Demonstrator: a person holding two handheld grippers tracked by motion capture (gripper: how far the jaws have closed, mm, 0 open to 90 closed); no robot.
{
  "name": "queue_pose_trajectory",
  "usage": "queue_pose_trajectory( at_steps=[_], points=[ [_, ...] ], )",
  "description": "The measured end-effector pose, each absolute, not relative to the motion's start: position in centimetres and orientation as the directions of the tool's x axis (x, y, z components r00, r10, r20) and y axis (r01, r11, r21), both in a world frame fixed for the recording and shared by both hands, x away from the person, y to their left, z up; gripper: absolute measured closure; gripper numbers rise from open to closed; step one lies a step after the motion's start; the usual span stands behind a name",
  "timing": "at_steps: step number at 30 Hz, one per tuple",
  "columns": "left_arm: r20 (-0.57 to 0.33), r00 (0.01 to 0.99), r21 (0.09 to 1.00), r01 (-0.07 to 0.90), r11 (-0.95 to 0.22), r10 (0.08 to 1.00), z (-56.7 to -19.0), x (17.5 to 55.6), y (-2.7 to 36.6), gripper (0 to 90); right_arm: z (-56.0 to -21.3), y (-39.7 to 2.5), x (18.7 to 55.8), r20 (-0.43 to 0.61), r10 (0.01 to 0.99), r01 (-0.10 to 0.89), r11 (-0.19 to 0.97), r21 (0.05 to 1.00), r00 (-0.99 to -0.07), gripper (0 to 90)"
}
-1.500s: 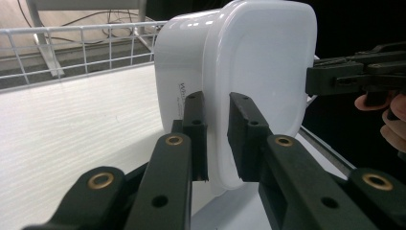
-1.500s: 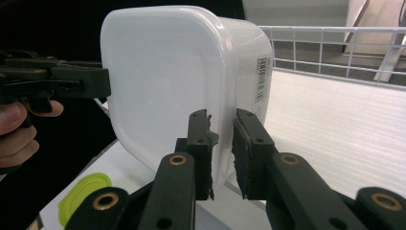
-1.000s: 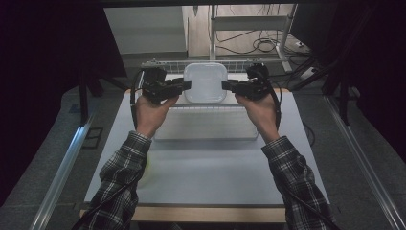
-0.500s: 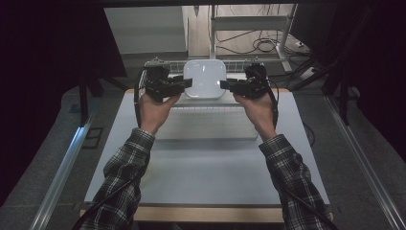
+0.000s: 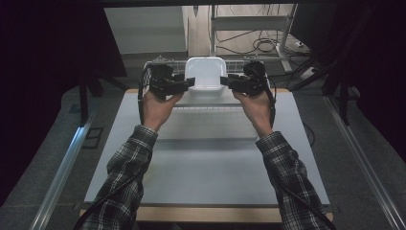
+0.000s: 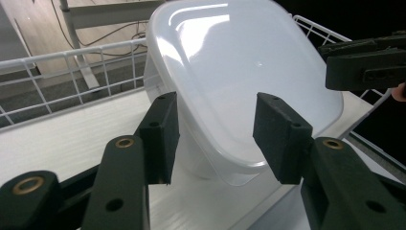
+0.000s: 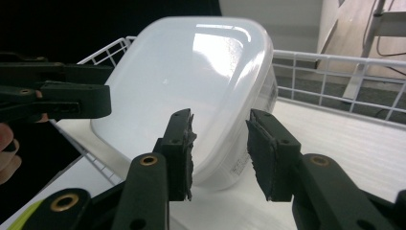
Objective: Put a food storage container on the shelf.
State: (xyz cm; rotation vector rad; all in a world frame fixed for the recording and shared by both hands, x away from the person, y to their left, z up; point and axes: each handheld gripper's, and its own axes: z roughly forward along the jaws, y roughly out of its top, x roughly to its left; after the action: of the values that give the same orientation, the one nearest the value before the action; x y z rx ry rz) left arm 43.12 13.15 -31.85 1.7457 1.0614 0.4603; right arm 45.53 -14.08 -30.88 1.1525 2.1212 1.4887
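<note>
Both tongs are parted and hold nothing. The left tongs (image 6: 215,139) flank the near rim of a white tub (image 6: 239,81) without touching it; the right tongs (image 7: 218,153) flank its opposite rim (image 7: 191,86) likewise. The tub sits tilted in a white wire basket (image 5: 163,62) at the table's (image 5: 206,167) far edge; whether it holds anything cannot be told.

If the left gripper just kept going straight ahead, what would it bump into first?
Most likely the white plastic container. The left gripper points at its side with open jaws, the container's lower rim between the fingertips. Depth is hard to judge, but nothing else lies between.
</note>
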Motion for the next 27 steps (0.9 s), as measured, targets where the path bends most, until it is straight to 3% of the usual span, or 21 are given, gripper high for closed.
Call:
queue_pose_trajectory(
  at_steps=[12,27],
  points=[
    [-0.168,0.516,0.898,0.432,-0.086,0.840,-31.9,44.2,13.2,45.4,-30.7,-13.6,46.3,0.175,0.776,0.423,0.128,0.897,-0.606,58.5],
    [-0.122,0.605,0.917,0.372,-0.143,0.787,-31.9,41.4,13.6,21.5,-30.9,-14.7,44.3,0.152,0.733,0.384,0.159,0.909,-0.663,37.3]
  ],
)
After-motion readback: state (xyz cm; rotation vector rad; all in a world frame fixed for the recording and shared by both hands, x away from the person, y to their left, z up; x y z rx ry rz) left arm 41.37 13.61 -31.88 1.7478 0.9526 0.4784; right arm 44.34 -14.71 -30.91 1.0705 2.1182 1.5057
